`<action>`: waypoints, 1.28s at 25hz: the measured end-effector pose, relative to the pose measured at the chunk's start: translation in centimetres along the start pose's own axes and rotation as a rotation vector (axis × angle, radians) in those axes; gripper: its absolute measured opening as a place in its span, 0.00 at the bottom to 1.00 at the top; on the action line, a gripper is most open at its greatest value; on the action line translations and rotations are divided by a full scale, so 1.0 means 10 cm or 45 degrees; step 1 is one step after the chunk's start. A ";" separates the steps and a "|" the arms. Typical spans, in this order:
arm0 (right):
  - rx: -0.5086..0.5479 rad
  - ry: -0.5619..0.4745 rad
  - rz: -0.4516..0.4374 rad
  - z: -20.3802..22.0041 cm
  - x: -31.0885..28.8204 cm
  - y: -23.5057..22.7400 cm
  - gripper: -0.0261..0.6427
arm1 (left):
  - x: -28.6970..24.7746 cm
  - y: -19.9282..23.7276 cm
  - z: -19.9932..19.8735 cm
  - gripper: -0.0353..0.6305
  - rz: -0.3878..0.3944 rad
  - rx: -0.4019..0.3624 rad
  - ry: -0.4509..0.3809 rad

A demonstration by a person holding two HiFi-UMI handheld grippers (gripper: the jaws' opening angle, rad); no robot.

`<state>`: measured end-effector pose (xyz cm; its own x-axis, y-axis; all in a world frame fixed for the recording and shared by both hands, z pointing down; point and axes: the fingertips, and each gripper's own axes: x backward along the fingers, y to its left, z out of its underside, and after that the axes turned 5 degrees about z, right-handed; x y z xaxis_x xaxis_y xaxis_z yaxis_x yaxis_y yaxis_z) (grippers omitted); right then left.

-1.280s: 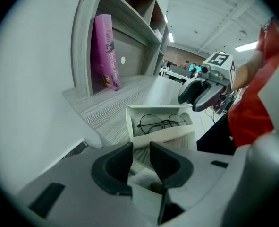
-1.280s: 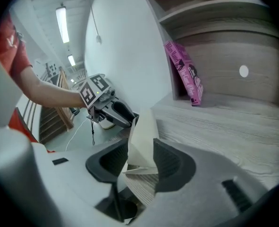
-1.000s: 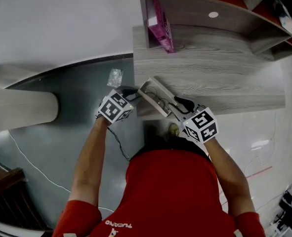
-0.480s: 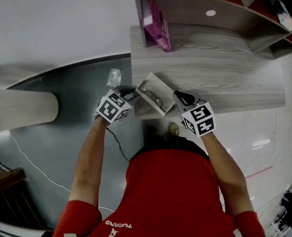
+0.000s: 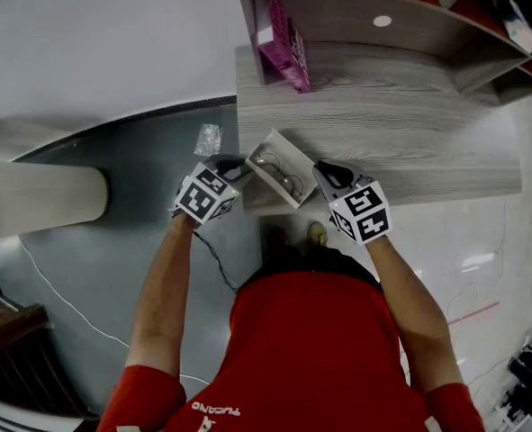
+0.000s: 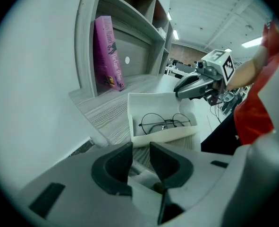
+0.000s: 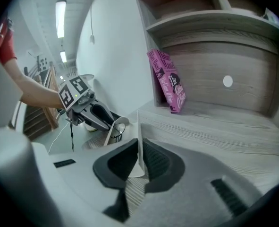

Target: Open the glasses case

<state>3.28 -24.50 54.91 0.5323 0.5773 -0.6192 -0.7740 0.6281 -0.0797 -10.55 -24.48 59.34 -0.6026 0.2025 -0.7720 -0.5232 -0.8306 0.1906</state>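
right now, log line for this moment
left tool: holds case | right tool: just closed on lid | case: open | glasses: inside

A grey wood-grain shelf unit (image 5: 383,115) fills the far right, with red surfaces showing above it. A pink book (image 5: 284,48) leans at the far left end of the shelf, beside the side wall. To its right, a small round white disc (image 5: 382,22) sits on the back board. On the grey floor (image 5: 112,250), left of the unit, lies a crumpled clear wrapper (image 5: 209,139). A thin cable (image 5: 66,306) trails nearer. A curved pale wood panel (image 5: 40,196) stands at the left.
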 end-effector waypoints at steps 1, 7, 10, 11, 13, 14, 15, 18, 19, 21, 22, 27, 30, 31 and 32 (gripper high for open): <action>0.006 -0.001 -0.006 -0.01 0.00 0.01 0.10 | 0.00 0.00 0.00 0.21 -0.004 0.004 -0.004; 0.027 -0.023 -0.042 -0.07 0.08 0.08 0.14 | 0.07 0.00 -0.02 0.22 -0.025 0.027 -0.033; 0.037 -0.056 -0.070 -0.14 0.14 0.12 0.15 | 0.14 0.01 -0.03 0.21 -0.046 0.048 -0.064; 0.041 -0.072 -0.082 -0.17 0.16 0.14 0.15 | 0.17 0.01 -0.04 0.22 -0.054 0.057 -0.081; 0.045 -0.106 -0.102 -0.24 0.21 0.16 0.15 | 0.25 0.01 -0.09 0.22 -0.074 0.074 -0.124; 0.046 -0.123 -0.109 -0.28 0.24 0.16 0.15 | 0.29 0.00 -0.13 0.22 -0.084 0.081 -0.152; 0.046 -0.141 -0.113 -0.33 0.26 0.17 0.15 | 0.34 -0.02 -0.18 0.22 -0.095 0.085 -0.185; 0.053 -0.205 -0.119 -0.50 0.36 0.18 0.15 | 0.54 -0.08 -0.43 0.21 -0.141 0.087 -0.319; 0.058 -0.235 -0.118 -0.58 0.40 0.18 0.15 | 0.62 -0.11 -0.54 0.21 -0.162 0.083 -0.377; 0.068 -0.309 -0.113 -0.76 0.51 0.19 0.14 | 0.82 -0.18 -0.78 0.20 -0.207 0.067 -0.501; 0.073 -0.350 -0.111 -0.86 0.58 0.20 0.13 | 0.93 -0.23 -0.91 0.19 -0.230 0.053 -0.566; 0.090 -0.555 -0.124 -1.32 0.97 0.30 0.09 | 1.45 -0.54 -1.47 0.13 -0.334 -0.032 -0.883; 0.106 -0.668 -0.142 -1.51 1.21 0.41 0.06 | 1.74 -0.75 -1.73 0.11 -0.393 -0.066 -1.011; 0.109 -0.703 -0.147 -1.55 1.29 0.44 0.06 | 1.82 -0.81 -1.81 0.11 -0.409 -0.072 -1.047; 0.109 -0.736 -0.150 -1.59 1.36 0.47 0.05 | 1.89 -0.87 -1.86 0.10 -0.421 -0.080 -1.083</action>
<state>1.40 -21.99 33.66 0.7317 0.6766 -0.0821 -0.6809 0.7311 -0.0434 -6.15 -23.09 31.79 -0.6817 0.7283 -0.0692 -0.7294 -0.6840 -0.0134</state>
